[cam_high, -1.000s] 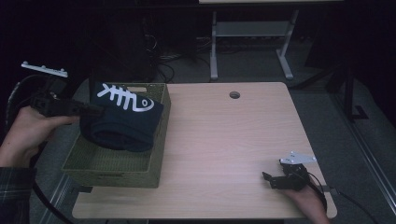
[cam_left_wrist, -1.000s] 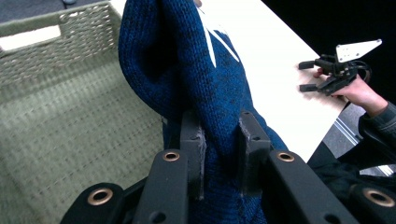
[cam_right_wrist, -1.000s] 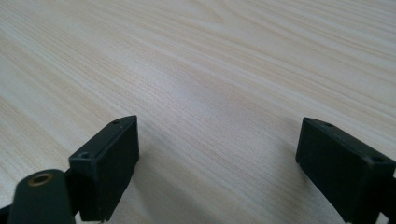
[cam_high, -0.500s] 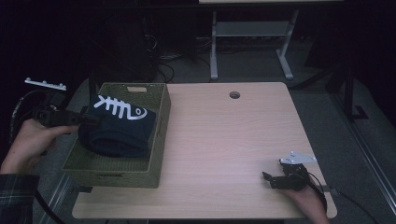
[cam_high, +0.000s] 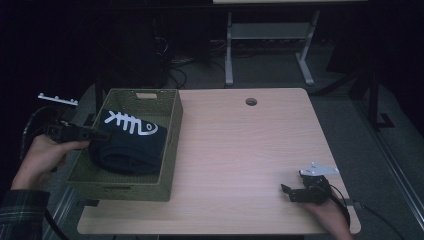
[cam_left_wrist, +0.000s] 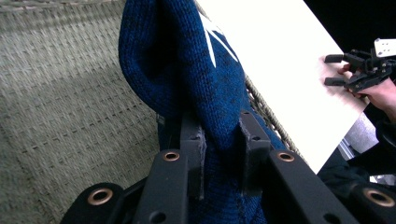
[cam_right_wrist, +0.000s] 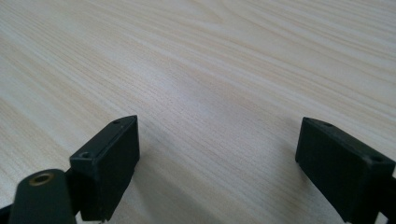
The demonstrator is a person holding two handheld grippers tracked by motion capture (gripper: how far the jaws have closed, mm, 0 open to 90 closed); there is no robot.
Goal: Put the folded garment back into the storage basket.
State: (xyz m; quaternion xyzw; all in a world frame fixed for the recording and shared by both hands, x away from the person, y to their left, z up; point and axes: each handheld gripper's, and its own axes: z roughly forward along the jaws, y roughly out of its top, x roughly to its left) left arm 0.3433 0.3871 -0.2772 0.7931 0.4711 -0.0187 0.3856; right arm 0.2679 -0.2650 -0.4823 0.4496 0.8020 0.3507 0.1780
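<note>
Left tongs point(cam_left_wrist: 219, 154): in my left hand point(cam_high: 42, 160), reaching in over the left wall of the basket; the two black jaws are clamped on a fold of the sweater, with knit bunched between them and rising above them in the left gripper view.
Sweater: the dark blue knitted sweater with a white fishbone print point(cam_high: 127, 142) sits inside the basket, piled up as a rounded heap; its left edge is caught in my left tongs, and the fishbone faces up toward the far end of the basket in the high view.
Sweater against left tongs: the cloth touches both jaws and drapes over them; the bulk of it lies just beyond the jaw tips, toward the right wall of the basket.
Basket: the olive-green woven rectangular basket point(cam_high: 150, 187) stands on the left part of the surface, its left side hanging past the surface edge; its woven floor shows bare beside the sweater in the left gripper view.
Right tongs point(cam_high: 295, 192): in my right hand point(cam_high: 327, 210), low at the near right corner of the surface, jaws spread wide with nothing between them but bare wood.
Sweater against right tongs: well apart, with a wide stretch of surface between them.
Surface: the pale wood-grain tabletop point(cam_high: 240, 150), with a small round hole point(cam_high: 251, 102) near its far edge.
</note>
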